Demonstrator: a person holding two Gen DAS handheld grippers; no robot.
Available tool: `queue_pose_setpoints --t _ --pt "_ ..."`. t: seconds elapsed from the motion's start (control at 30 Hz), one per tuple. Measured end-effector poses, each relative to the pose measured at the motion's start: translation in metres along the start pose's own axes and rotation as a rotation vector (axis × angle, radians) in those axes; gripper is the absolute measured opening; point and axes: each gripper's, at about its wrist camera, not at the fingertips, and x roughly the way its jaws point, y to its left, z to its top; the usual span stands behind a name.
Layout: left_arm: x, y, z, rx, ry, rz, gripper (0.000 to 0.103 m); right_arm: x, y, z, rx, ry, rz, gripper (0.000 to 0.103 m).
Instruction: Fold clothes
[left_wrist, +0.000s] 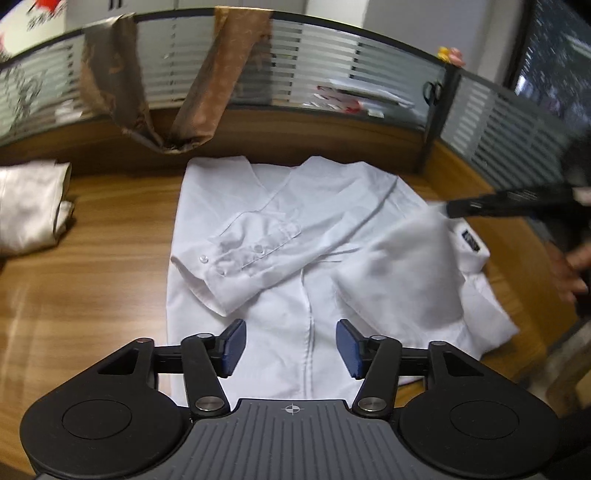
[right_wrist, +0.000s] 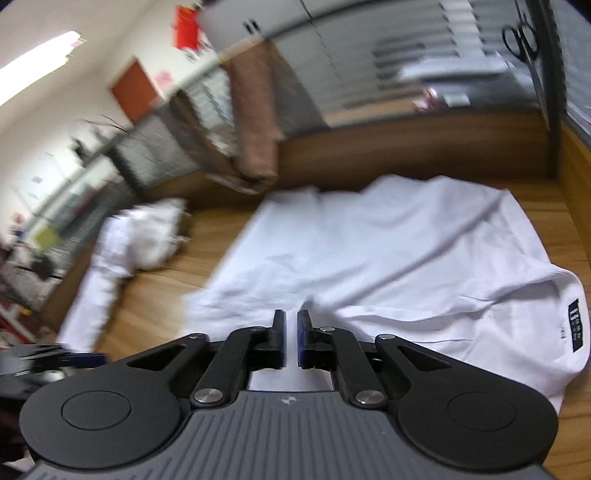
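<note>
A white dress shirt (left_wrist: 288, 236) lies face down on the wooden desk (left_wrist: 92, 295), one cuffed sleeve (left_wrist: 236, 258) folded across its back. My left gripper (left_wrist: 290, 345) is open and empty, low over the shirt's near hem. My right gripper (left_wrist: 448, 210) reaches in from the right in the left wrist view, shut on a blurred fold of the shirt (left_wrist: 413, 243) near the collar label (left_wrist: 471, 240). In the right wrist view the right gripper (right_wrist: 291, 334) has its jaws nearly together on white cloth (right_wrist: 314, 314), with the shirt (right_wrist: 388, 251) spread beyond.
A folded cream garment (left_wrist: 29, 210) lies at the desk's left, also in the right wrist view (right_wrist: 144, 232). Brown cloths (left_wrist: 218, 74) hang over the glass partition (left_wrist: 332, 62) behind. A person's hand (left_wrist: 572, 269) is at the right edge. Scissors (left_wrist: 430, 92) hang on the partition.
</note>
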Motion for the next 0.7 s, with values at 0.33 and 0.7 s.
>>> queue_pose_setpoints --t 0.33,0.7 --pt "0.039 -0.077 -0.011 0.423 0.064 -0.225 0.066 -0.006 -0.013 -0.028 0.029 0.087 -0.18 0.068" --pt "0.08 -0.156 -0.039 0.561 0.123 -0.396 0.068 -0.109 -0.011 -0.119 0.106 0.147 -0.28 0.083"
